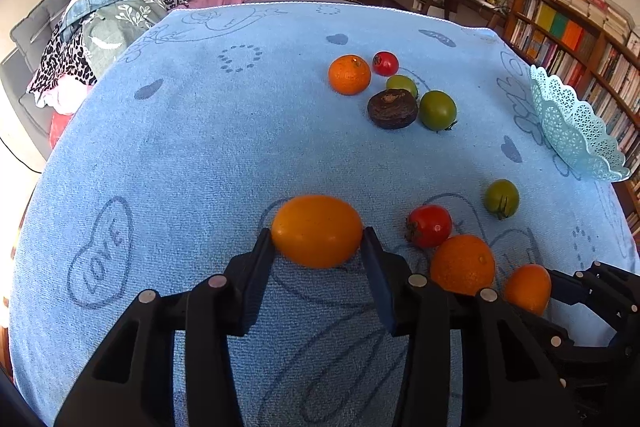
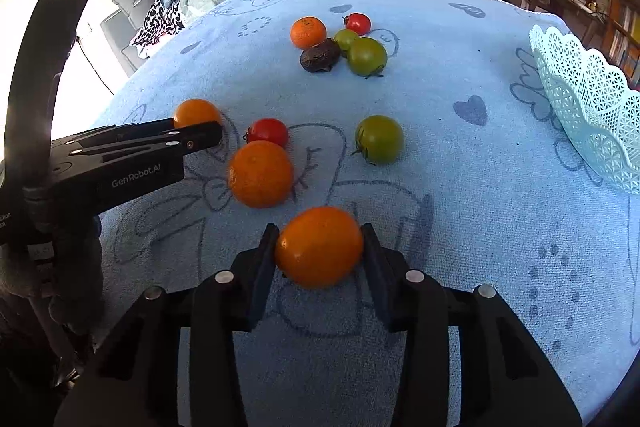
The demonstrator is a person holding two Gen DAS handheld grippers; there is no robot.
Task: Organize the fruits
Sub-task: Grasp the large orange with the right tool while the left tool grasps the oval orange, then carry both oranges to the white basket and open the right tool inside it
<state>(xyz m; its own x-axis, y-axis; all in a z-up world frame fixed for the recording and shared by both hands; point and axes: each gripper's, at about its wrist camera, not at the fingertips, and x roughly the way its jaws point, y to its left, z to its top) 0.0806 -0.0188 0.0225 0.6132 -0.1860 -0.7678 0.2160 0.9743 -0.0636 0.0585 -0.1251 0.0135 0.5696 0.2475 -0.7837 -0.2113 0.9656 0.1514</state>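
We saw the left gripper clamped on a smooth yellow-orange oval fruit, its two black pads pressing the fruit's ends just above the light blue terry towel that covered the table. The right gripper held a second smooth orange oval fruit the same way, pads tight against both sides.

Between the two held fruits, on the towel, lay a dimpled round orange with a small red tomato touching its far side, and a green tomato lay apart to the right of them. Farther back we counted a cluster: another round orange, a dark brown wrinkled fruit against it, two green tomatoes and a small red tomato at the rear.

A pale turquoise lattice plastic basket with a scalloped rim stood at the towel's right edge, well apart from all the fruit; we could not see inside it. Beyond the table we noted a grey sofa piled with clothes and a wooden bookshelf.
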